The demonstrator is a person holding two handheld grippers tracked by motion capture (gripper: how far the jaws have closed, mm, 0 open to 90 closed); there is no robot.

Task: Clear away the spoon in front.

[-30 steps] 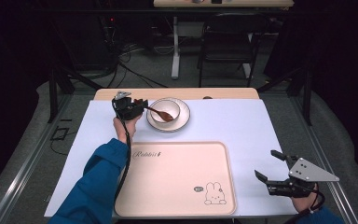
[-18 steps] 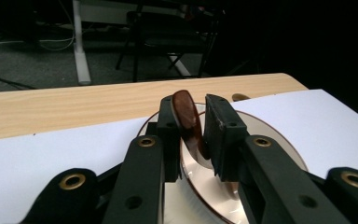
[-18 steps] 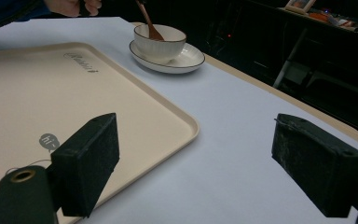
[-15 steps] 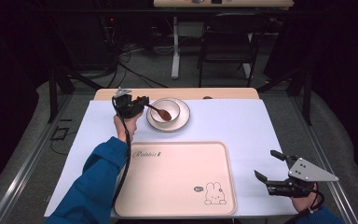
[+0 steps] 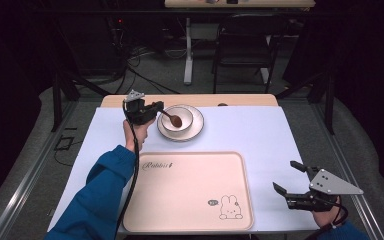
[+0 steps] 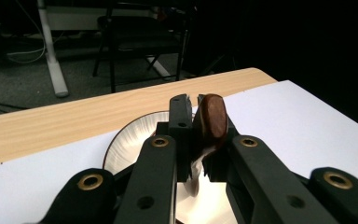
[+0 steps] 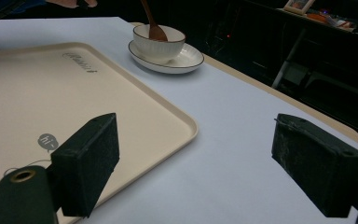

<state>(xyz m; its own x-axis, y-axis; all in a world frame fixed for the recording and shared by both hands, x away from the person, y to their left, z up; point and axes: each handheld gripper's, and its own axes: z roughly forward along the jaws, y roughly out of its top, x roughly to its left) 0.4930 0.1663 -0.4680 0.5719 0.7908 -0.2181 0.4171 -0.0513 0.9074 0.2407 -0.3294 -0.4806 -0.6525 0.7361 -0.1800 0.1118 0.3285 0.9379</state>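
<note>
My left gripper [image 5: 155,109] is shut on the handle of a brown wooden spoon [image 5: 173,120]. The spoon's head rests inside a white bowl [image 5: 190,116], which stands on a white saucer [image 5: 198,131] at the table's far middle. In the left gripper view the spoon [image 6: 213,119] stands edge-on between the tips of my left gripper [image 6: 193,101], above the saucer [image 6: 130,140]. My right gripper [image 5: 284,175] is open and holds nothing, low over the front right of the table. The right gripper view shows the right gripper [image 7: 200,158] with its pads [image 7: 88,158] wide apart, and the bowl [image 7: 161,44] with the spoon [image 7: 151,23] far ahead.
A large beige tray [image 5: 190,190] with a rabbit print lies at the front middle of the white table cover [image 5: 260,135]. The tray's corner [image 7: 186,126] lies just left of my right gripper. A wooden table edge [image 5: 240,100] runs behind the saucer, and a chair stands beyond it.
My left gripper has shifted slightly with the spoon in the bowl. The right gripper has stayed where it was.
</note>
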